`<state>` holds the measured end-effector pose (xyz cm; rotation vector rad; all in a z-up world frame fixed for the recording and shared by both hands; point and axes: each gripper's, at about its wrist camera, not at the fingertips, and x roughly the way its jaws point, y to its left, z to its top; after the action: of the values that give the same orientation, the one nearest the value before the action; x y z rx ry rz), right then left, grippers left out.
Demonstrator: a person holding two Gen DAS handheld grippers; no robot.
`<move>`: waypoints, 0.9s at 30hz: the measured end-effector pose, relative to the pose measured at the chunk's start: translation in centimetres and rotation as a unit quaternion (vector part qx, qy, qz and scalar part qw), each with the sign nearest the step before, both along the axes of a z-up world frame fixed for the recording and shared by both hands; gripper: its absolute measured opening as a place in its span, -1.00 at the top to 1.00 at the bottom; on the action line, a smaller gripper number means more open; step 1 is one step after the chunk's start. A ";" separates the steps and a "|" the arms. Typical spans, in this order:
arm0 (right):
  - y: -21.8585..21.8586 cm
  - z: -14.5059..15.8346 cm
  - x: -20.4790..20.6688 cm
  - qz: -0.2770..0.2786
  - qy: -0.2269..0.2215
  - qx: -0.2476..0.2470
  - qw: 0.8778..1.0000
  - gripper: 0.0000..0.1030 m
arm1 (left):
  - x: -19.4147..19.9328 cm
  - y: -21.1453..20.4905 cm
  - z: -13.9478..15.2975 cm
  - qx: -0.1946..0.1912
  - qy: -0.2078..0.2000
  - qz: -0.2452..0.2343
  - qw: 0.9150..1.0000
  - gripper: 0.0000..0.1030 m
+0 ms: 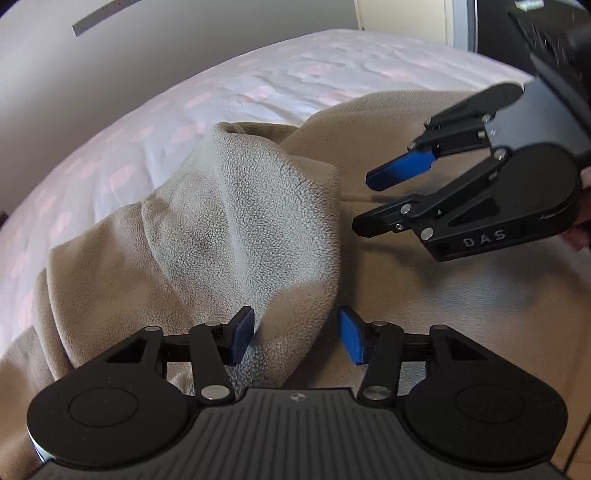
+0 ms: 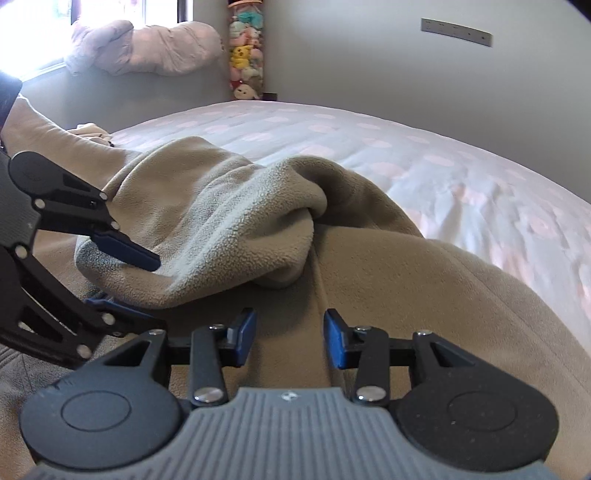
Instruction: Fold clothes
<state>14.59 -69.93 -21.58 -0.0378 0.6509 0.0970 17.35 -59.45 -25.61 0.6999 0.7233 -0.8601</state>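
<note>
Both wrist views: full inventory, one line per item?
fleece: 1, beige, rumpled on the bed, a fold raised between the grippers
bedsheet: 1, white with pink spots, under the fleece
plush toys: stack, mixed colours, far wall corner
pillow: 1, pale pink, by the window
wall strip: 1, grey, on the wall
left gripper: black, blue pads, jaws apart around the fold
right gripper: black, blue pads, jaws apart over flat fleece

Bunched fleece (image 1: 258, 221) between both tools

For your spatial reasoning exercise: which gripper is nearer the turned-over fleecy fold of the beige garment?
Left. The left gripper straddles the fleecy fold, its jaws apart; the right gripper sits beside it, over smooth fabric.
</note>
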 end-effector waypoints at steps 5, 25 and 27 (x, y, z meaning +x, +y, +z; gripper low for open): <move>-0.7 -0.6 1.0 0.038 -0.011 0.005 0.999 0.12 | 1.9 0.8 1.1 -0.031 0.045 0.029 0.998 0.86; 0.8 1.1 5.5 0.132 -0.009 -0.093 0.987 -0.46 | 4.1 4.0 5.4 -0.108 0.112 0.055 0.986 0.88; 1.0 0.5 6.5 0.141 -0.003 -0.096 0.985 -0.42 | 4.2 4.2 5.7 -0.114 0.115 0.055 0.985 0.88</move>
<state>21.07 -68.96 -21.09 -0.3158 0.6437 0.3065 21.54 -55.21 -19.95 0.3560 0.8457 -0.9150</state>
